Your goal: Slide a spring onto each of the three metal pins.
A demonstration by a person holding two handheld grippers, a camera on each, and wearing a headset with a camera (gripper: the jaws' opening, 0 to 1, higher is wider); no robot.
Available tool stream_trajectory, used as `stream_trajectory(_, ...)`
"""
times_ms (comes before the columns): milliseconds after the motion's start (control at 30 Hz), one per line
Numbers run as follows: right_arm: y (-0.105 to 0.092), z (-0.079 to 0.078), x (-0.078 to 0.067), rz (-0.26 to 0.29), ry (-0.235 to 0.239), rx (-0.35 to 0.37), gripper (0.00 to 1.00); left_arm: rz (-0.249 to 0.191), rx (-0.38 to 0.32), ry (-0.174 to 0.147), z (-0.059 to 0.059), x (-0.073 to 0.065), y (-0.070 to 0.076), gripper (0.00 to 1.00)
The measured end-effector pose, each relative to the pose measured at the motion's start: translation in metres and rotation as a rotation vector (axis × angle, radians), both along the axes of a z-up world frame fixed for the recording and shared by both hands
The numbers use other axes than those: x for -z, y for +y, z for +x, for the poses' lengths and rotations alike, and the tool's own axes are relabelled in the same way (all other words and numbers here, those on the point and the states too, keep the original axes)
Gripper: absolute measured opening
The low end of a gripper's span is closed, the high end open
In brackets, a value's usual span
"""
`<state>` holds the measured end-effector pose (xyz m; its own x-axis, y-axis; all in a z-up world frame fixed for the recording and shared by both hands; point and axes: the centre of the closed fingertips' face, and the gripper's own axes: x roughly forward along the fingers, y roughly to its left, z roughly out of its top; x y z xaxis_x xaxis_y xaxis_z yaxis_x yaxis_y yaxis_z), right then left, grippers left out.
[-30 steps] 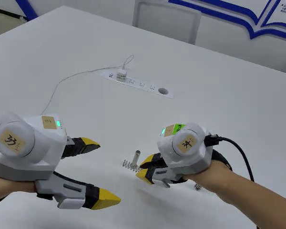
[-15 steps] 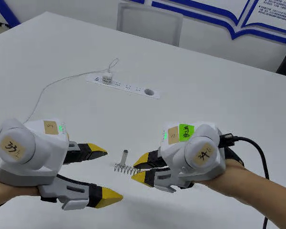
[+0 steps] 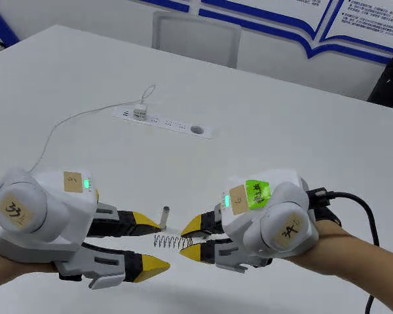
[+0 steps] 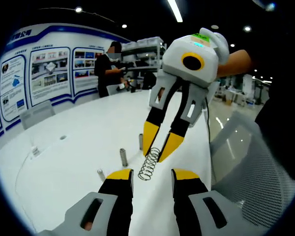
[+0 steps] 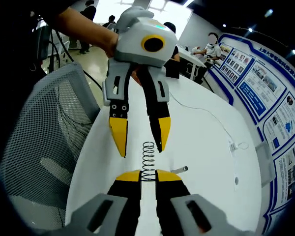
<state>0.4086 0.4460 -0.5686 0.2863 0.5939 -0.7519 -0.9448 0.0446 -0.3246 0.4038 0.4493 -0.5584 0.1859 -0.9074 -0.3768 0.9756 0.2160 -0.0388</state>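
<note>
Left hand-held gripper closer — agape | right hand-held gripper pinches spring — thin coil

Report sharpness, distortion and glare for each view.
Head view: even, soft light, straight lines, the spring sharp against the white table. Left gripper view: strong fisheye bend, ceiling lights glaring, spring crisp. Right gripper view: same bend, the bright background at the top washed out.

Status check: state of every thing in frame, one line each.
spring: one end clamped in right tool, not on a pin
right tool: shut on spring
left tool: open, tips either side of spring's free end
pin: upright on table, bare
power strip: one plug in
</note>
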Motion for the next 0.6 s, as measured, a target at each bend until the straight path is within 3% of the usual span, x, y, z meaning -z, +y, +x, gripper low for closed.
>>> stream_trajectory(100,0.0008,-0.0031,-0.0006,-0.004,-0.005,-0.014,0.11,-0.005,0.015,0.001,-0.0027,-0.0016,-0.0024,0.24)
stream_trajectory(467,0.0023,-0.0095,0.0001,-0.015,-0.011,-0.051,0.11,0.022,0.030,-0.004,-0.0016,0.0028,-0.0029,0.15)
stream_trajectory(600,0.0039,-0.0090,-0.0010,-0.004,-0.009,-0.047,0.11,0.052,0.040,-0.028,0.0000,0.0067,-0.0020,0.14)
